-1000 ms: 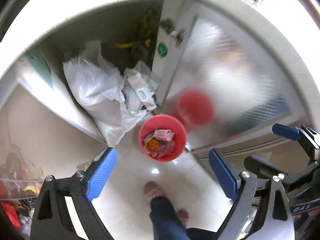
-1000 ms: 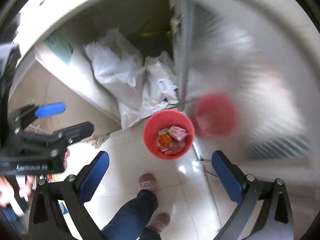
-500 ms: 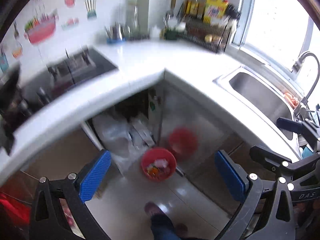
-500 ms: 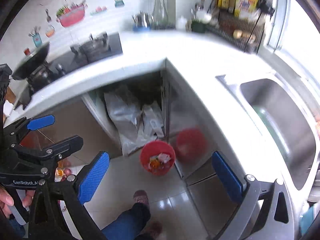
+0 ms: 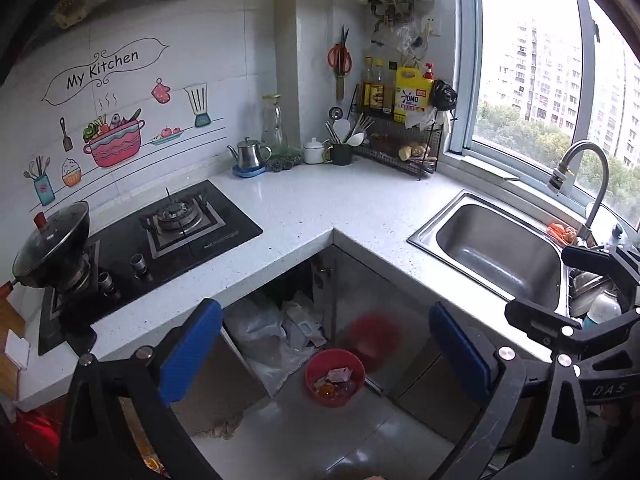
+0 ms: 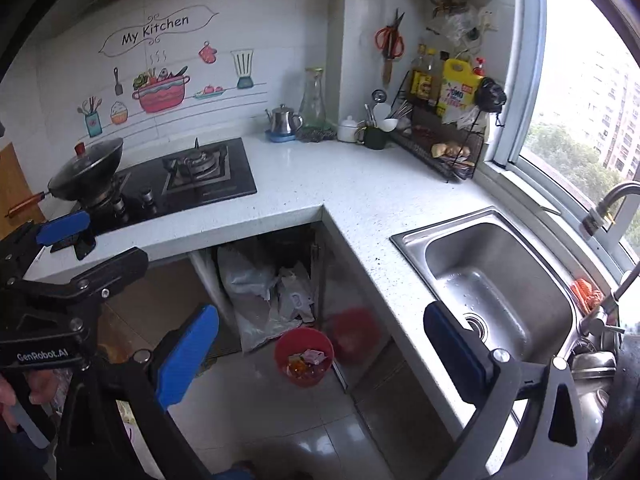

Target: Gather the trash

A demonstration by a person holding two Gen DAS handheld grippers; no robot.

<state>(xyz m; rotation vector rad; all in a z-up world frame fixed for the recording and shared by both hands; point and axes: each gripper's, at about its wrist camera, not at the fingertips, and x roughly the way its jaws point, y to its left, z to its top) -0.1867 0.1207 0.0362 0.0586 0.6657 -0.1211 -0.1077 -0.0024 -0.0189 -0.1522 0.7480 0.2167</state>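
A red trash bin (image 5: 335, 376) stands on the tiled floor at the inner corner of the L-shaped counter, with wrappers and orange scraps inside; it also shows in the right wrist view (image 6: 304, 356). My left gripper (image 5: 326, 356) is open and empty, held high above the floor. My right gripper (image 6: 320, 356) is open and empty too, at about the same height. The right gripper shows at the right edge of the left wrist view (image 5: 580, 288). The left gripper shows at the left edge of the right wrist view (image 6: 72, 256).
A white counter (image 5: 320, 208) carries a gas hob (image 5: 188, 224) with a lidded wok (image 5: 52, 240), a kettle (image 5: 250, 154), a bottle rack (image 5: 404, 148) and a steel sink (image 5: 496, 252). Plastic bags (image 5: 272, 332) fill the open cabinet behind the bin.
Both grippers have risen and tilted up from close above the bin, so the counter, hob, sink and window came into view. The bin now looks small and far below. Both stayed open.
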